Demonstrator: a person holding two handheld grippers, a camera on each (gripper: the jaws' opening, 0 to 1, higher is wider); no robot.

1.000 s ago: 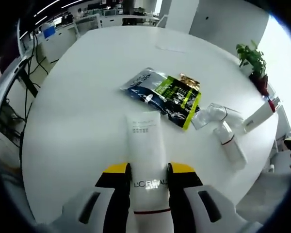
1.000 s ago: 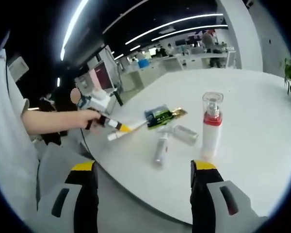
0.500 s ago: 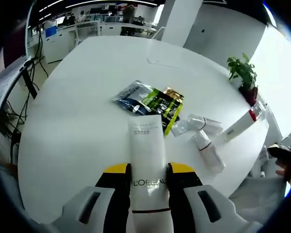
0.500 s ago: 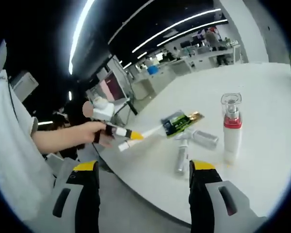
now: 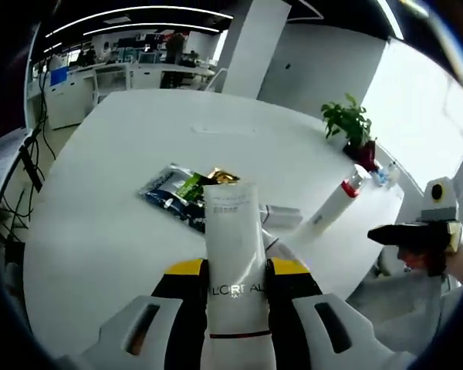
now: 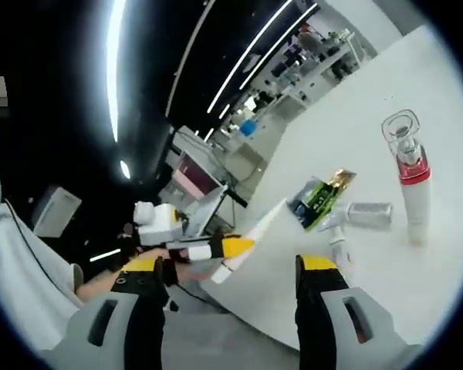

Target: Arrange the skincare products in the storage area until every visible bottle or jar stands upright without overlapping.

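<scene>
A white L'Oréal tube (image 5: 233,254) was clamped between the yellow-tipped jaws of the left hand-held gripper (image 5: 235,270) and was held above the white round worktop (image 5: 108,193), its flat crimped end pointing away from the camera. In the right gripper view the same tube (image 6: 251,235) was seen slanting up from the left hand-held gripper (image 6: 216,248), off the near edge of the worktop (image 6: 370,154).

The right hand-held gripper (image 6: 231,270) was held with its jaws wide apart and nothing between them; in the left gripper view it (image 5: 390,235) was seen at the right, beyond the worktop's edge.

On the worktop a bundle of dark, green and gold sachets (image 5: 181,193) lay flat. Just beside it a small clear bottle (image 6: 366,213) lay on its side, with a slim white bottle (image 6: 339,243) lying next to it. A tall white bottle with a red collar and a clear cap (image 6: 410,181) stood upright, apart from the lying ones; it (image 5: 332,212) was also seen in the left gripper view. A potted plant (image 5: 351,127) stood near the far edge of the worktop.
</scene>
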